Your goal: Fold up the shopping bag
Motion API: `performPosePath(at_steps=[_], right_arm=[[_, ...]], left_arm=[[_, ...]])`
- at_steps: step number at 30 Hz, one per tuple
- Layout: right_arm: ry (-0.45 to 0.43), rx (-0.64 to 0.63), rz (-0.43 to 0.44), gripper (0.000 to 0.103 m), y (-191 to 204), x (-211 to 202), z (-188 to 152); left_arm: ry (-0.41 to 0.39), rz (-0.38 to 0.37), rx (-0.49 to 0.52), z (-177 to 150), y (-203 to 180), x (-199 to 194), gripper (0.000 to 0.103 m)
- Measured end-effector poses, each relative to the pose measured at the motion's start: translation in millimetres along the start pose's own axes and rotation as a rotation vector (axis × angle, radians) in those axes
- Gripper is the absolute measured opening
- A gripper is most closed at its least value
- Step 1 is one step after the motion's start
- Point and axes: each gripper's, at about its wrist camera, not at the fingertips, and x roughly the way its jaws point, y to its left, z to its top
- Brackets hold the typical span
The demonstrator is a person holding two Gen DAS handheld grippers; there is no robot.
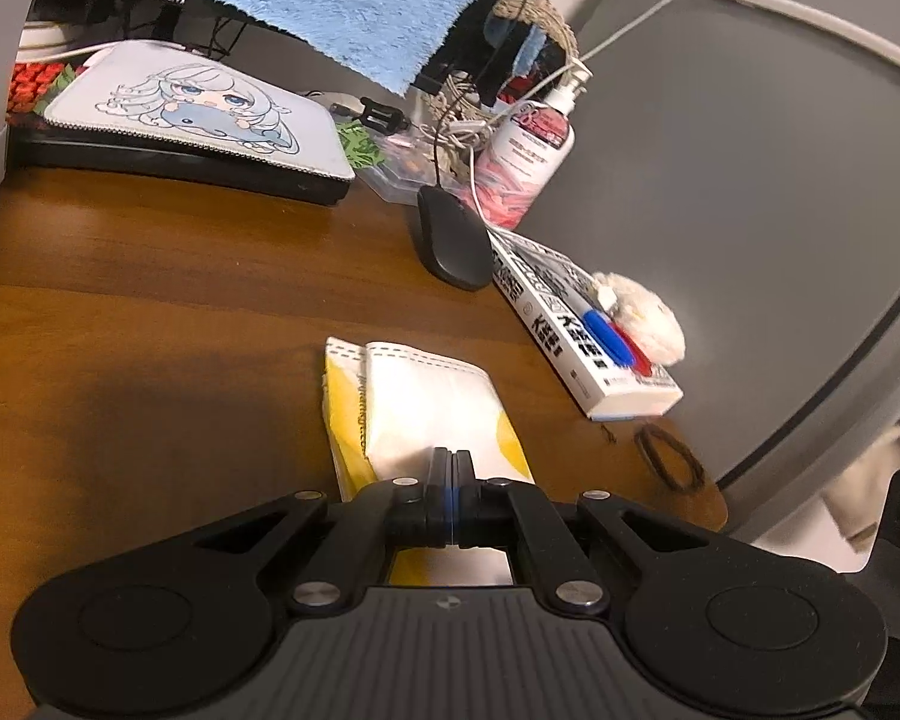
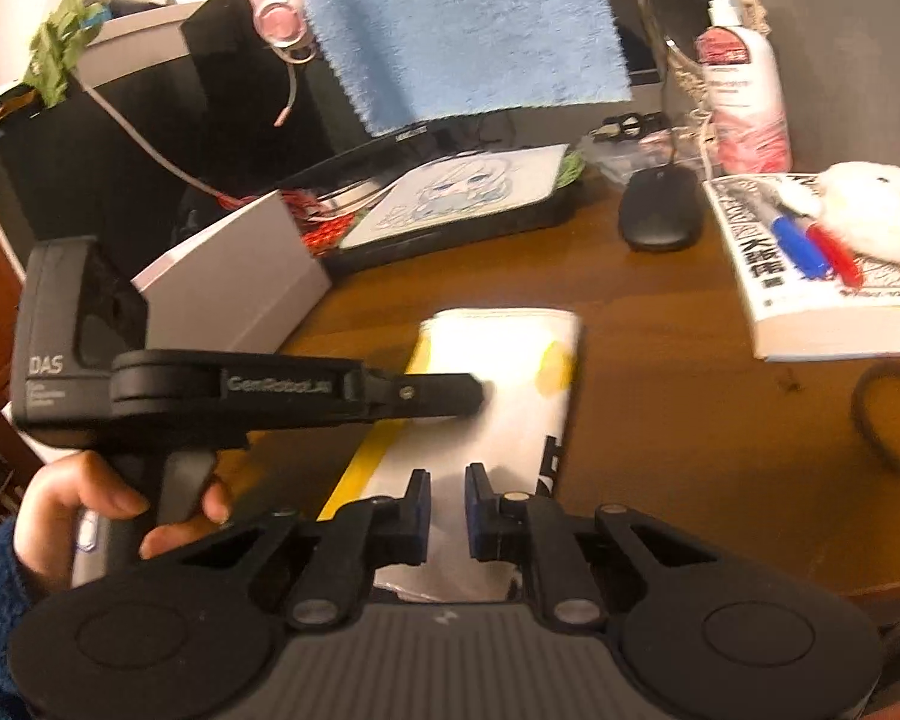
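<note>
The shopping bag (image 1: 426, 402) is white and yellow and lies folded into a narrow flat strip on the brown wooden table (image 1: 150, 312). My left gripper (image 1: 450, 462) is shut, and its tips rest on the bag's near half with nothing visibly pinched between them. In the right wrist view the bag (image 2: 510, 348) lies ahead, and the left gripper (image 2: 477, 393) reaches in from the left, held by a hand (image 2: 90, 504), with its tip on the bag's middle. My right gripper (image 2: 448, 474) is open by a narrow gap above the bag's near end and holds nothing.
A black mouse (image 2: 660, 210) and a book (image 2: 810, 294) with markers and a white plush on it lie right of the bag. A hair tie (image 2: 894, 420) sits near the table's right edge. A grey box (image 2: 234, 276) stands at left, with a printed pouch (image 1: 198, 108) behind.
</note>
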Motion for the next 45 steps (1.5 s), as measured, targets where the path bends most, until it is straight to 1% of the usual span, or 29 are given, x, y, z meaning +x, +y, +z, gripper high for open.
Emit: performPosePath(at_steps=[2,4,5,8,10,11,12,14,18,22,25,30,34,35,36,38,42,45], right_arm=[[0.005,0.003,0.024,0.011,3,-1,-3],[0.004,0.05,0.064,0.011,-2,-3,-4],[0.004,0.098,0.098,0.012,-8,-5,-4],[-0.017,0.305,0.226,0.015,-37,-15,-7],[-0.043,0.395,0.28,0.016,-52,-26,-12],[-0.055,0.42,0.29,0.019,-58,-31,-13],[-0.061,0.433,0.283,0.024,-61,-34,-15],[-0.053,0.465,0.268,0.031,-67,-38,-21],[0.01,0.563,0.305,0.031,-79,-31,-35],[0.038,0.615,0.314,0.031,-83,-19,-43],[0.019,0.674,0.37,0.031,-85,-13,-48],[0.018,0.724,0.418,0.031,-86,-9,-49],[0.003,0.766,0.453,0.031,-87,-5,-50],[-0.003,0.78,0.455,0.03,-87,-3,-51],[-0.005,0.79,0.463,0.024,-88,-1,-51],[-0.001,0.8,0.49,0.017,-88,4,-49],[0.0,0.817,0.55,0.017,-87,13,-45],[0.023,0.802,0.531,0.017,-80,24,-38]], left_arm=[[0.001,0.007,0.014,-3,-2,-3,0.003],[0.003,0.007,0.02,-4,-3,-5,0.003],[0.004,0.004,0.019,-5,-2,-6,0.003],[0.007,-0.005,0.011,-6,0,-8,0.003],[0.008,-0.002,0.018,-6,-2,-8,0.003],[0.008,0.0,0.021,-7,-2,-9,0.003],[0.01,-0.002,0.022,-7,-3,-9,0.003],[0.017,-0.013,0.019,-9,-3,-11,0.003],[0.029,-0.033,0.013,-14,-4,-13,0.003],[0.044,-0.068,-0.011,-17,-1,-16,0.003],[0.05,-0.094,-0.031,-20,2,-19,0.003],[0.045,-0.099,-0.039,-23,3,-23,0.003],[0.043,-0.135,-0.106,-24,15,-23,0.003],[0.042,-0.144,-0.123,-24,18,-24,0.003],[0.04,-0.151,-0.136,-23,21,-25,0.003],[0.036,-0.154,-0.149,-23,25,-26,0.003],[0.025,-0.148,-0.172,-23,28,-27,0.003],[0.018,-0.146,-0.187,-22,32,-29,0.003]])
